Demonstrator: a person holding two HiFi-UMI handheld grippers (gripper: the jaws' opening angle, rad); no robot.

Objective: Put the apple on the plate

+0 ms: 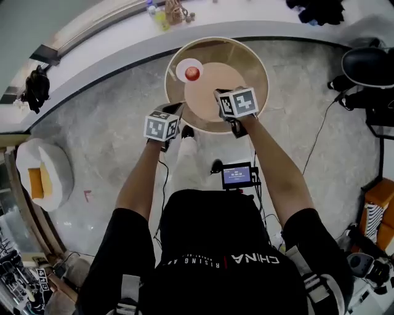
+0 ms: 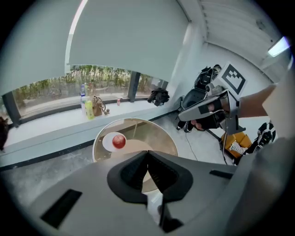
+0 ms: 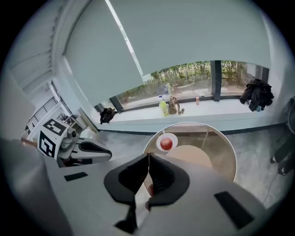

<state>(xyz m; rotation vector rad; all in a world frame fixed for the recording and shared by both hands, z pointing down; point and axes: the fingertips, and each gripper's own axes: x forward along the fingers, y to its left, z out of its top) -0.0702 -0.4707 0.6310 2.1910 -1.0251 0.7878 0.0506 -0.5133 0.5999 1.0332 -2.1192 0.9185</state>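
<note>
A red apple [image 1: 192, 74] lies on a small white plate [image 1: 183, 69] at the far left of a round glass table with a wooden rim [image 1: 261, 61]. Both grippers hang high over the table's near side, well clear of the plate. My left gripper [image 1: 173, 111] is shut with nothing in it, its pads meeting in a line [image 2: 147, 154]. My right gripper [image 1: 223, 97] is shut and empty too [image 3: 148, 157]. The left gripper view shows the apple [image 2: 119, 141] beyond the jaws, and the right gripper view shows the apple [image 3: 166, 143] on the plate [image 3: 159, 142].
A white window sill with bottles and a small bag [image 1: 163, 13] runs behind the table. A black chair [image 1: 369, 67] stands at the right, a white pouf [image 1: 43, 172] at the left. A small screen [image 1: 237, 175] hangs at the person's waist, with cables on the stone floor.
</note>
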